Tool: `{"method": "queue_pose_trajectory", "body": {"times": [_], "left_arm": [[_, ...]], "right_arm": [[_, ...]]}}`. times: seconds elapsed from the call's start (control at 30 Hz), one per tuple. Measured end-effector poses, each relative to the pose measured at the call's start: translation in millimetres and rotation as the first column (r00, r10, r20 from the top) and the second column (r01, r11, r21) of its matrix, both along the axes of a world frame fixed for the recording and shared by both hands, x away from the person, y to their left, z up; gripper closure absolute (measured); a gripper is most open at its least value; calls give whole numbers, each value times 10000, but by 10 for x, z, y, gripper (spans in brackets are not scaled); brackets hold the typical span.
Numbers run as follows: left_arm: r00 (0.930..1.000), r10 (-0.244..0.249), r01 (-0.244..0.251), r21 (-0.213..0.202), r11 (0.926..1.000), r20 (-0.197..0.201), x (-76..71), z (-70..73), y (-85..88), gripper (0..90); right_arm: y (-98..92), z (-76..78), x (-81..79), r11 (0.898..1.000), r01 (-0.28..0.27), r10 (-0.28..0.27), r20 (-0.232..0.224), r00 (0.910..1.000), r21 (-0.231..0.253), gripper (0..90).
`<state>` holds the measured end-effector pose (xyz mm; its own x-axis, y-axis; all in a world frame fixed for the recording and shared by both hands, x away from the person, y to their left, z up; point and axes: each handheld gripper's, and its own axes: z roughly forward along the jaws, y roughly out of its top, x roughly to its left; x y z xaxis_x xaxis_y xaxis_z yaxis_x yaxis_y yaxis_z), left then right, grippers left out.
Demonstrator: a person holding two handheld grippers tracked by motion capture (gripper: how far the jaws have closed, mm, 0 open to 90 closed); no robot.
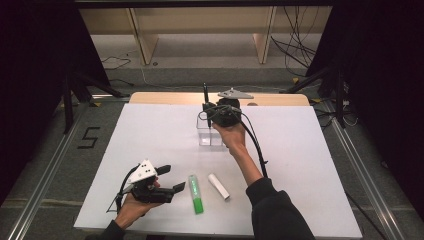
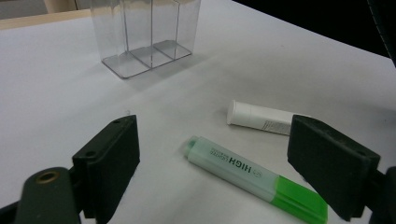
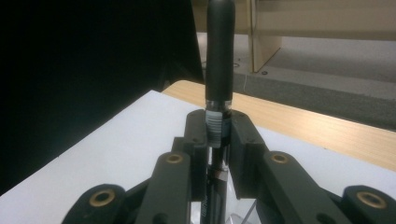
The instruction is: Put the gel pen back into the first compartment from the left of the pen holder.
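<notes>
- High view: the right tool [image 1: 206, 102] is hanging above the clear organiser [image 1: 209, 134] at the far middle of the tabletop [image 1: 150, 135], gripping a black pen [image 1: 205, 92] that is standing nearly upright, cap end up. The organiser is lying directly below and just toward the person from the pen's lower end.
- High view: the left tool [image 1: 170, 178] is resting at the near left with its jaws spread wide and nothing between them; the green highlighter [image 1: 195, 194] is lying just beside it, and the white tube [image 1: 218, 186] past that. This tool is the nearer one to both.
- Left gripper view: the left tool [image 2: 224, 163] is looking along the tabletop; the highlighter [image 2: 256, 178] is lying aslant between the jaw tips, untouched, the white tube [image 2: 261, 118] beyond it, and the organiser [image 2: 145, 35] standing well apart at the far side, its three compartments empty.
- Right gripper view: the right tool [image 3: 218, 135] is clamping the pen [image 3: 219, 60] at its banded section, long axis vertical; a clear edge of the organiser [image 3: 245, 215] is showing beneath.
- Judgement: the coming move is probably a straight lowering, so the pen tip needs to be sitting over one compartment.
</notes>
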<state>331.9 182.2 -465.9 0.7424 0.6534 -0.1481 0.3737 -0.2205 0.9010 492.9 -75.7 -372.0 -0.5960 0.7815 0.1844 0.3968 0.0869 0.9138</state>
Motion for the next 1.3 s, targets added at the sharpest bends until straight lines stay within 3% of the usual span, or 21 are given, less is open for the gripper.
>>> {"method": "queue_pose_trajectory", "body": {"times": [0.6, 1.3], "left_arm": [[9999, 93, -93, 89, 9999, -39, 7, -2, 7, 163], [9999, 161, -161, -24, 9999, -46, 11, 1, 16, 163]], "right_arm": [[182, -23, 179, 9988, 280, -285, -113, 9995, -413, 794], [314, -220, 290, 9943, 396, -441, -435, 9981, -992, 792]]}}
